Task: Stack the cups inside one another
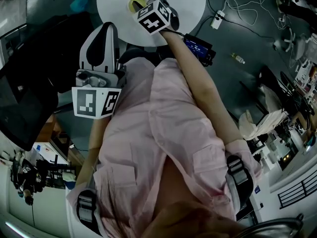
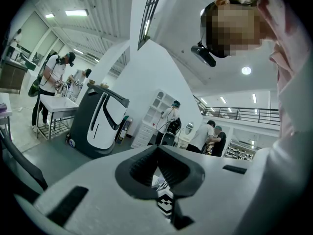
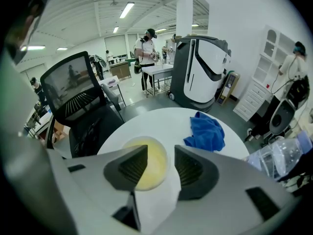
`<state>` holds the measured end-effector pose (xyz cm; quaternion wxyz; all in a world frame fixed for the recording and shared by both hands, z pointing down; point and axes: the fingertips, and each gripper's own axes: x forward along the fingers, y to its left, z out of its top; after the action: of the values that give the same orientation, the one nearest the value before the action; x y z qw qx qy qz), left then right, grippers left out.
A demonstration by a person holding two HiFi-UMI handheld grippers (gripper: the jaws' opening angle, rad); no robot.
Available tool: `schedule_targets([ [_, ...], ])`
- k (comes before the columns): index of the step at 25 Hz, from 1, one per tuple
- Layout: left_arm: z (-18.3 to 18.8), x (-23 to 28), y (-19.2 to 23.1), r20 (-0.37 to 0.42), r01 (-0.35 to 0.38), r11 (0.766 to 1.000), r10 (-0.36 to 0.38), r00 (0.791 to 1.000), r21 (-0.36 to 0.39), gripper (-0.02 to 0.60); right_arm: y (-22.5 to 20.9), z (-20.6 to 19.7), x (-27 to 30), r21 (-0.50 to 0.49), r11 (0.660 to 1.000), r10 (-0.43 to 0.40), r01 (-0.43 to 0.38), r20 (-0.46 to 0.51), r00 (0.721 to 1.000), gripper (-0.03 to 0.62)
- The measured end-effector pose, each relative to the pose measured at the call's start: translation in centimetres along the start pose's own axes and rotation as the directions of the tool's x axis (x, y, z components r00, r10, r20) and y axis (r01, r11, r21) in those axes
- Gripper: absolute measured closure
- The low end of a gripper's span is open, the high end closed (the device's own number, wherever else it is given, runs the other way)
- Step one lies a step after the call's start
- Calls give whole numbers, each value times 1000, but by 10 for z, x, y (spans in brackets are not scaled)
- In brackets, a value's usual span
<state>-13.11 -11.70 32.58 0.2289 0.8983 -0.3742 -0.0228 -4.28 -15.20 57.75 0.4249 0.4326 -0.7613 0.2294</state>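
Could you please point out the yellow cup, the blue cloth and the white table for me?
yellow cup (image 3: 156, 161), right gripper view, on its pale inside.
blue cloth (image 3: 205, 131), right gripper view, middle of the crumpled heap.
white table (image 3: 161, 121), right gripper view, bare top behind the cup.

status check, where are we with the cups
Right gripper jaws open over the yellow cup on the white table, not gripping. Left gripper shut, empty. Blue cloth beside the cup, apart.
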Motion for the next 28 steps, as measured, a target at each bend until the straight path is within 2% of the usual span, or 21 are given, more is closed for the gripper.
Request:
schedule_targets([
  [5,-1,0,-2,-1,3,1000,-3,1000,0,566,-4,6,-4,7,1000,-27,27,33,999,402],
  [15,-5,1,-3,-4,7,1000,-7,1000,2,566,-8,-1,-3,31,999,-31,30,27,999,401],
  [28,-8,2,-5,-8,15,1000,-15,1000,5,566,-15,7,-11,57,997,-58,54,65,996,402],
])
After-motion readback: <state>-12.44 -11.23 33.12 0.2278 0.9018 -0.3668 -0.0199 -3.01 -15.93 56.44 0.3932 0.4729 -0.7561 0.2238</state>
